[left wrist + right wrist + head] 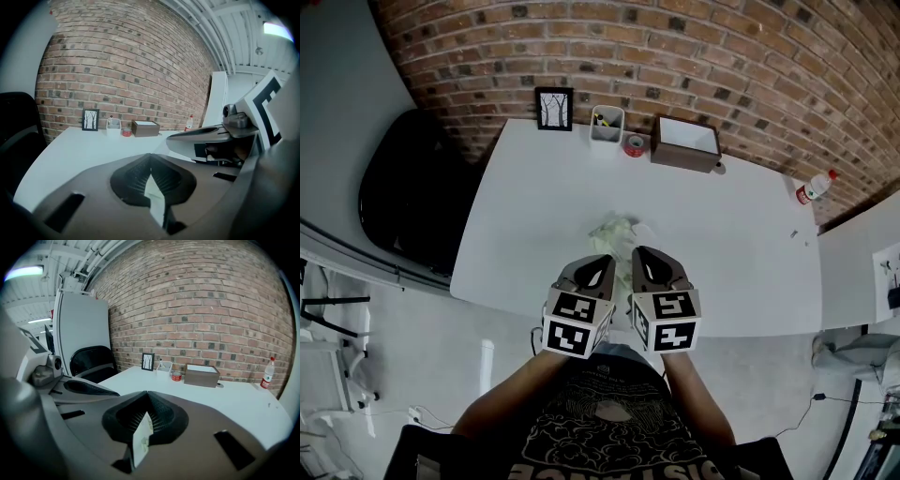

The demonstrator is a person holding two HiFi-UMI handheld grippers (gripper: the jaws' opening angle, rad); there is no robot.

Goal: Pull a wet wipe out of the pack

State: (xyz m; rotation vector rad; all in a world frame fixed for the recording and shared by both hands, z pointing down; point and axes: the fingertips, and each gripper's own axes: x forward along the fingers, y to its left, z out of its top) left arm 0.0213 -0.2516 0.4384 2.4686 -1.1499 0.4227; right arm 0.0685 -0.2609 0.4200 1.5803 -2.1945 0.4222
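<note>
**Holding both tongs shut at the table's near edge**

Head view: my left tongs (602, 262) and right tongs (642, 255) sit side by side, close together, over the near edge of the table (525, 216). Just ahead of their tips is the pack (614, 231), a pale crumpled bundle. I cannot tell from here whether it touches either tip. Far ahead, along the brick wall (694, 56), stand a frame (554, 109), a cup (607, 124), a red roll (635, 145) and a box (685, 142). A bottle (814, 187) is far ahead and to the right of the right tongs. A black chair (403, 187) is off to the left of the left tongs.

Left gripper view: the left tongs (151, 158) are clamped together on the wipe (155, 197), a thin white sheet running from the pinch back toward the camera. The right tongs (220, 136) are just beside them on the right.

Right gripper view: the right tongs (147, 395) are clamped on a flap (142, 439), pale with faint green print, standing on edge between the ribbed pads. I cannot tell whether it is part of the pack or another sheet. The left tongs (70, 385) are close on the left, with the chair (91, 359) beyond them.
</note>
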